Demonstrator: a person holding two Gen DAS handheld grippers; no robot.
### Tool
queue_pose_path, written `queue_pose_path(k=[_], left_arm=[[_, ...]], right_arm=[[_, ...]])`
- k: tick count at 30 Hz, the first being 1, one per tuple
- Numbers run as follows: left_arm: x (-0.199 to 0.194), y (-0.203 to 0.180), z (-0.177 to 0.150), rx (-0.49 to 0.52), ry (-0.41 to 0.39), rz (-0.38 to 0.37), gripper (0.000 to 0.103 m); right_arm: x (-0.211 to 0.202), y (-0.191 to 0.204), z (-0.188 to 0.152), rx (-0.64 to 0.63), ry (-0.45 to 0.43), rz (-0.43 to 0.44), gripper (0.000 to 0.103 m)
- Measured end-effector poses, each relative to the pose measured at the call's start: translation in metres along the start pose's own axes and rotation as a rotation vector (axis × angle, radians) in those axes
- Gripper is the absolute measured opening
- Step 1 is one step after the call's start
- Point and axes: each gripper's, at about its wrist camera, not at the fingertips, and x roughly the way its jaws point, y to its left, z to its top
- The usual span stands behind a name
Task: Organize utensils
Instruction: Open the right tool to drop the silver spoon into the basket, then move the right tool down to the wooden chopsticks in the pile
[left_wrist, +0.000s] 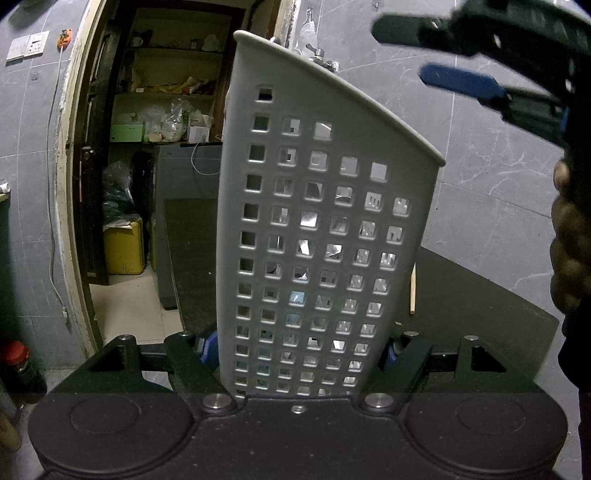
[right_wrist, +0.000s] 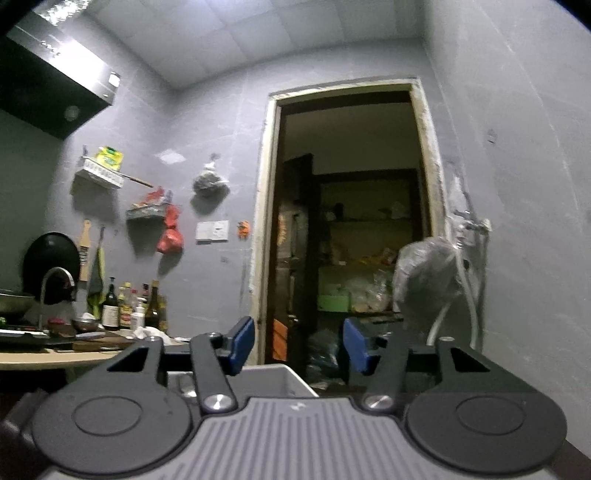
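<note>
Left wrist view: left hand-held gripper (left_wrist: 299, 350) clenched on white perforated utensil holder (left_wrist: 317, 221), upright on dark desk (left_wrist: 480, 295), cutlery glinting inside; right hand-held gripper (left_wrist: 436, 55) at one o'clock, released and empty; one stick (left_wrist: 412, 291) apparently left outside.

The perforated holder (left_wrist: 325, 221) hides most of what stands inside it: only glints of metal show through its square holes, too broken up to name. Its foot, at six o'clock in the left wrist view, is hidden behind the left gripper (left_wrist: 299, 350), whose blue pads barely peek out either side. At one o'clock the right gripper (left_wrist: 436, 51) is blurred and cut by the frame's edge. In the right wrist view, a plastic-wrapped shape (right_wrist: 428, 273) at three o'clock is smeared beyond telling.
</note>
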Motion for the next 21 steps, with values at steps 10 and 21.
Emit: queue_pose_path(k=[10, 21], left_arm=[[-0.001, -0.001, -0.001, 0.002, 0.000, 0.003, 0.077], [-0.003, -0.003, -0.002, 0.004, 0.000, 0.004, 0.077]], right_arm=[[-0.018, -0.028, -0.018, 0.025, 0.039, -0.130, 0.096], [-0.032, -0.060, -0.046, 0.096, 0.137, -0.234, 0.103]])
